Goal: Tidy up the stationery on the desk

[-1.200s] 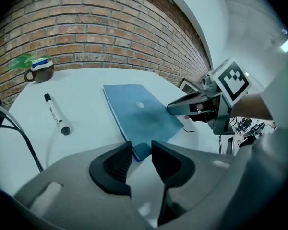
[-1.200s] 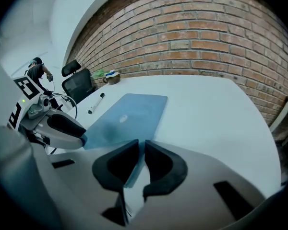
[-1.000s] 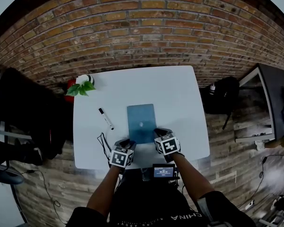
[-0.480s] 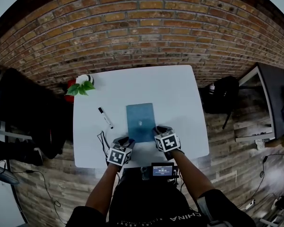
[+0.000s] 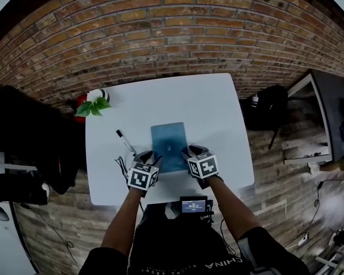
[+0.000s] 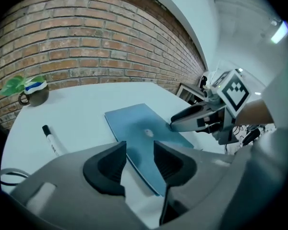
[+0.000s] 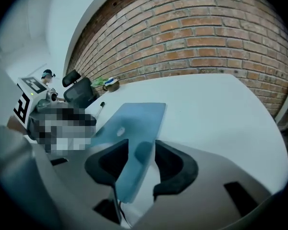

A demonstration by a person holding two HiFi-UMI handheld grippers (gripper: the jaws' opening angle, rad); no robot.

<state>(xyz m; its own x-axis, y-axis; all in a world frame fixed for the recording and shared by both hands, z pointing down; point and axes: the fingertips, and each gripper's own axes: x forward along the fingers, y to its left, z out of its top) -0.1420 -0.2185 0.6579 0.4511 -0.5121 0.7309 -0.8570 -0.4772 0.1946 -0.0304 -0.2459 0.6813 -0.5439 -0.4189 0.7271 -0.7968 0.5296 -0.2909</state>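
While both grippers wait at its near end, a blue notebook (image 5: pixel 169 145) lies flat near the middle of a white desk (image 5: pixel 209 105). At the notebook's near left corner is the left gripper (image 5: pixel 147 156). Its jaws are apart, just opened further, with the notebook's edge showing between them, unpinched. The right gripper (image 5: pixel 190 151) is at the notebook's near right edge. Its jaws have just opened wide around that edge, pads clear. A marker (image 5: pixel 125 142) lies left of the notebook. A mug with green leaves (image 5: pixel 96 98) stands beyond, far left.
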